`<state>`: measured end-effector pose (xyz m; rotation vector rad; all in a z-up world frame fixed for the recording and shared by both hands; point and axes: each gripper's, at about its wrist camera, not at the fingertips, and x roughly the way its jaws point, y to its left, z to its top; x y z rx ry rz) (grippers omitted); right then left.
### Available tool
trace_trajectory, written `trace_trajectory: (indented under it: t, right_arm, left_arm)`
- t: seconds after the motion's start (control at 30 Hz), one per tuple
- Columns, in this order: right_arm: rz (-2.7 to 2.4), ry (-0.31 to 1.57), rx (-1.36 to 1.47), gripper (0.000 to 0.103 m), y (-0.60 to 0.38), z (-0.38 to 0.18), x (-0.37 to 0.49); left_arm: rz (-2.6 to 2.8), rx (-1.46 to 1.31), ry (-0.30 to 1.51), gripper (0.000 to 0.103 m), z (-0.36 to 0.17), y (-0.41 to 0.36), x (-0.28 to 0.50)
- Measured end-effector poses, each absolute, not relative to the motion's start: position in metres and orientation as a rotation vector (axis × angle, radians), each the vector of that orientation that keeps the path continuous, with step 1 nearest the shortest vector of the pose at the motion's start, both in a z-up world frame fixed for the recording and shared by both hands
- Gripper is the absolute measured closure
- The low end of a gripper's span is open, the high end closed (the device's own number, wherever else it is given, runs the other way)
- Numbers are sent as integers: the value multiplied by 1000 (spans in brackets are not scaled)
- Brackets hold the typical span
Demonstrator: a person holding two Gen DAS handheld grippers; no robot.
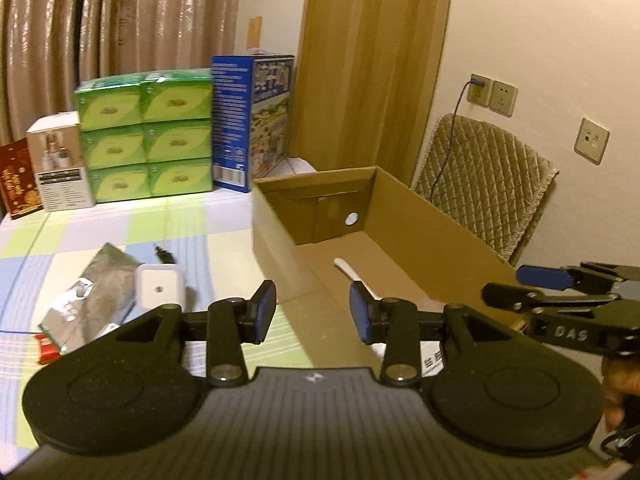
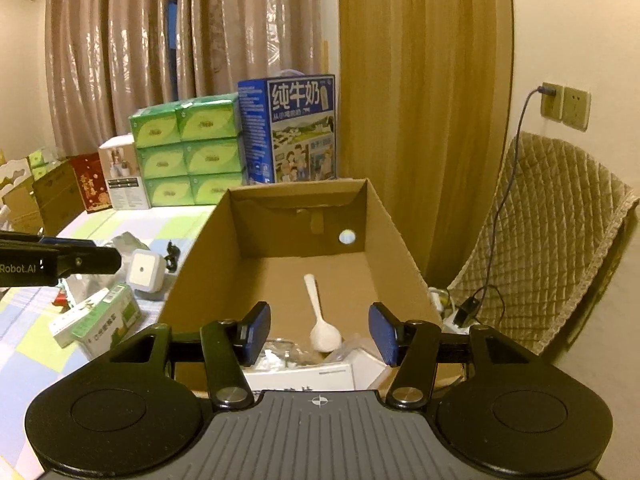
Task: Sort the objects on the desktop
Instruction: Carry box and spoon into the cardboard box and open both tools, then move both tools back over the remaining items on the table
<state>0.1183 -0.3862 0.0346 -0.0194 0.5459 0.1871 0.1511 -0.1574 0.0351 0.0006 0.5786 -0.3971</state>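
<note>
A table under a pastel checked cloth carries an open cardboard box, a silver foil pouch, a white square plug, a green-and-white carton, stacked green tissue packs and a blue milk case.

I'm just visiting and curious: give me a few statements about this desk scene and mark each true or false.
1. A white spoon lies inside the cardboard box. True.
2. The right gripper is clamped on the spoon. False: its jaws stand open, holding nothing.
3. The green tissue packs are stacked beside a blue milk carton. True.
4. The white square plug-in device is in the box. False: it rests on the checked tablecloth, outside the box.
5. The left gripper is open. True.
</note>
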Motion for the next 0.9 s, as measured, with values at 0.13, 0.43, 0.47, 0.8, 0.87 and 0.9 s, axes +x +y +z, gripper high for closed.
trace_trajectory:
  t: [0.13, 0.43, 0.47, 0.8, 0.87, 0.9]
  right_arm:
    - [208, 527, -20, 50, -371, 48, 107]
    - [295, 462, -27, 39, -325, 76, 84]
    - [305, 459, -28, 38, -319, 77, 81]
    - [405, 471, -55, 31, -261, 71, 69]
    - [418, 478, -61, 28, -253, 68, 67]
    - [425, 482, -64, 27, -248, 65, 67]
  left_arm:
    - [-372, -1, 566, 65, 43, -138, 138]
    - [-269, 22, 544, 49, 57, -76, 108]
    - [-256, 24, 546, 48, 57, -67, 104]
    - [-131, 44, 579, 35, 44, 9, 73]
    - [-116, 41, 588, 32, 40, 20, 70]
    - [-108, 38, 590, 28, 37, 24, 68]
